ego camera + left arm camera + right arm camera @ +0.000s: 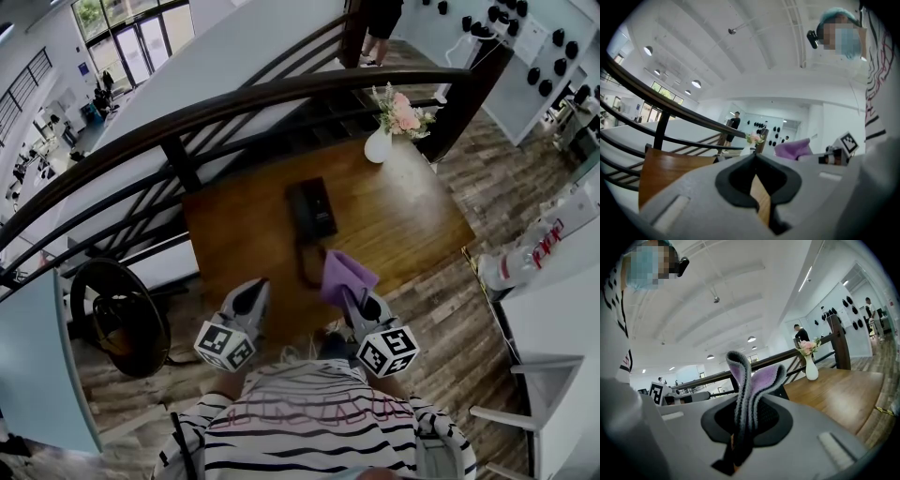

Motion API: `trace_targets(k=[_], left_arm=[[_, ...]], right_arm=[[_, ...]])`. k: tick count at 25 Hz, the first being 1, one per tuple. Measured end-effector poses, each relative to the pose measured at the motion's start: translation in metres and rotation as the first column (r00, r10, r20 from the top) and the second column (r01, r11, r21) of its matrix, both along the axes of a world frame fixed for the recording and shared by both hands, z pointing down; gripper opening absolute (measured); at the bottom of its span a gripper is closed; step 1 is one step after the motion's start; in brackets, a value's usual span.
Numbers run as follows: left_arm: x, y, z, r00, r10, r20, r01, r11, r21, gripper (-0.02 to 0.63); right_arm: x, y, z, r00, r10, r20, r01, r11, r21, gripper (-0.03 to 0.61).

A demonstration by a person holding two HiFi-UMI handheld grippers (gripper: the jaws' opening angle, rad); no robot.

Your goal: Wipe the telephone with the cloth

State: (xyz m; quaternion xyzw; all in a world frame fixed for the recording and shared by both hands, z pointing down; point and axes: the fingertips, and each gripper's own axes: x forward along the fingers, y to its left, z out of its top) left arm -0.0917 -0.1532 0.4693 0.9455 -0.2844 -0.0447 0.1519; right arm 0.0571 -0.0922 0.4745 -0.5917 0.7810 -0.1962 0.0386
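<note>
A black telephone (311, 208) lies on the wooden table (412, 216), its cord (306, 263) trailing toward me. A purple cloth (345, 274) is pinched in my right gripper (352, 292), held up just short of the table's near edge; the cloth (752, 380) stands folded between the shut jaws of that gripper (740, 427). Left of it my left gripper (255, 294) hangs over the near edge with nothing in it. Its jaws (755, 187) are closed together, and the purple cloth (793, 148) shows to its right.
A white vase of pink flowers (386, 131) stands at the table's far right corner. A dark curved railing (234, 103) runs behind the table. A round black stool (117, 317) is at the left, a white counter (553, 319) at the right. A person (380, 28) stands far back.
</note>
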Motion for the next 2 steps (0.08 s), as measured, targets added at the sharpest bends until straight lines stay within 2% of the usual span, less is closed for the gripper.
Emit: trace_targets(k=[2], left_arm=[[0.0041,0.0005,-0.0027,1.0,-0.002,0.004,0.002,1.0,0.003,0.002]], right_arm=[[0.0044,0.0004,-0.0027,1.0,0.0,-0.001,0.0,1.0,0.0,0.035]])
